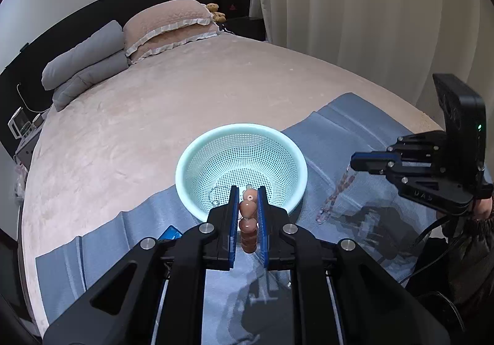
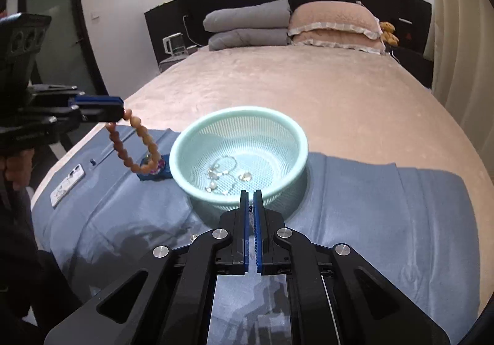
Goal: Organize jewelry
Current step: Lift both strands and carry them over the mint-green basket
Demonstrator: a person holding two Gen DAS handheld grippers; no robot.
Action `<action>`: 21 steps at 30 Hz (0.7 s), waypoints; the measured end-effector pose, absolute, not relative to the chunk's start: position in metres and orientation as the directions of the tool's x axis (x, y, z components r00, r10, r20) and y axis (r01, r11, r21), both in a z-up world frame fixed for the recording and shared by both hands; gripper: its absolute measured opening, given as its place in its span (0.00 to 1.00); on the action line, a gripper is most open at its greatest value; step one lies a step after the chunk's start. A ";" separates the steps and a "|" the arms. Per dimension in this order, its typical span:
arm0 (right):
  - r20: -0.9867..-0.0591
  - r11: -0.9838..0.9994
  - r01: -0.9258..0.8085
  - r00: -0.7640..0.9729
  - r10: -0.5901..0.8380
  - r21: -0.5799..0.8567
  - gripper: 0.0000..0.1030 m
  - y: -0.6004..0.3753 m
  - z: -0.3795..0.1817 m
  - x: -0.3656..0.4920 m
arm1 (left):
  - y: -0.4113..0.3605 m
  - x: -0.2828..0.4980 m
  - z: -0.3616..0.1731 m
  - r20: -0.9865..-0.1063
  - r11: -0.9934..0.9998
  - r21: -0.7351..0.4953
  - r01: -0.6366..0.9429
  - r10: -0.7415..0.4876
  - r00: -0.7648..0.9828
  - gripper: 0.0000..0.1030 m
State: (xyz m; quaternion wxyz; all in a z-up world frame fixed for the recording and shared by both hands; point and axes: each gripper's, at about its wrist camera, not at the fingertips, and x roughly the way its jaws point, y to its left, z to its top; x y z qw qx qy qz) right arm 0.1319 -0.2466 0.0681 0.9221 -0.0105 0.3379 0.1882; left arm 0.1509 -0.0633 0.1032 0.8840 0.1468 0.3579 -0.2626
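Two grippers, one basket, one brown bead bracelet, one pale pinkish beaded strand.

Left gripper [image 1: 248, 206]: jaws nearly closed, clamped on the bead bracelet [image 2: 136, 141], which hangs as a loop above the blue cloth [image 2: 386, 206], beside the basket.

Right gripper [image 2: 250, 199]: jaws closed, pinching the beaded strand [image 1: 336, 193], which dangles to the cloth; faint, beads uncountable.

Mint basket [image 2: 239, 116] at the cloth's far edge; silvery pieces [image 2: 222, 173] inside, tangled, count unclear.

Even, soft indoor light, dark gripper shadows on the blue cloth [image 2: 386, 206], strong fisheye bending with black corners.
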 end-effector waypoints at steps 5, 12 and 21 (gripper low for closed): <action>-0.590 0.918 -0.393 0.729 0.347 0.055 0.03 -0.242 0.107 0.138 | -0.063 0.154 0.099 -0.718 0.822 0.081 0.564 -0.344 0.605 0.12; -0.571 0.901 -0.434 0.741 0.352 -0.009 0.03 -0.224 0.140 0.154 | -0.066 0.164 0.093 -0.726 0.819 0.062 0.570 -0.354 0.589 0.12; -0.570 0.886 -0.461 0.742 0.353 -0.051 0.03 -0.208 0.151 0.179 | -0.065 0.180 0.085 -0.731 0.816 0.061 0.575 -0.356 0.582 0.12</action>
